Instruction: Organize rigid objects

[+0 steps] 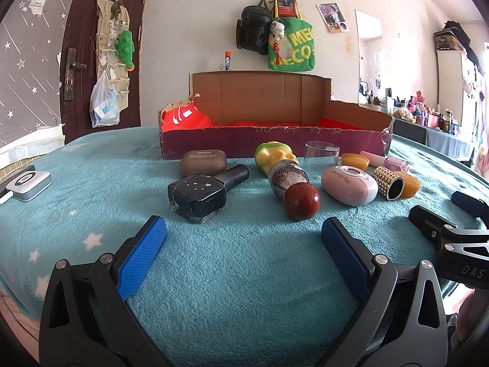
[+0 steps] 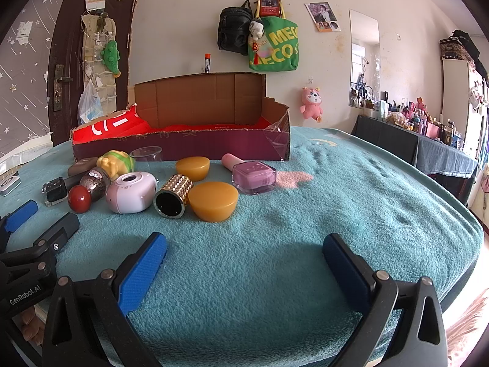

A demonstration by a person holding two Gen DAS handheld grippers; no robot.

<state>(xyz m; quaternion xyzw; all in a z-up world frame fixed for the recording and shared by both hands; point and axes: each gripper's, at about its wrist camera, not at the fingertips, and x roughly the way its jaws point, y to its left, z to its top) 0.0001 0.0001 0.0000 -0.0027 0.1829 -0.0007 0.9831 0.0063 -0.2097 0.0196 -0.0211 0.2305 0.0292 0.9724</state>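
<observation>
Small rigid items lie in a row on a teal blanket before an open cardboard box [image 1: 269, 145] [image 2: 183, 145]. From the left: a brown case [image 1: 202, 163], a black nail-polish bottle [image 1: 203, 194], a glitter bottle with a dark red ball cap [image 1: 301, 200], a yellow-green toy [image 1: 272, 153], a clear cup [image 1: 321, 156], a pink oval device [image 1: 348, 185] [image 2: 131, 192], a gold studded tube [image 2: 174, 195], two amber bowls [image 2: 214, 200], a pink polish bottle [image 2: 253, 177]. My left gripper [image 1: 244, 234] is open short of the black bottle. My right gripper [image 2: 244, 250] is open over bare blanket.
A white device [image 1: 27, 185] rests at the blanket's left edge. A dark door [image 1: 101, 49] and a wall with hanging bags [image 1: 290, 46] stand behind the box. A crowded side table [image 2: 428, 134] sits at right. Bare blanket stretches right of the items.
</observation>
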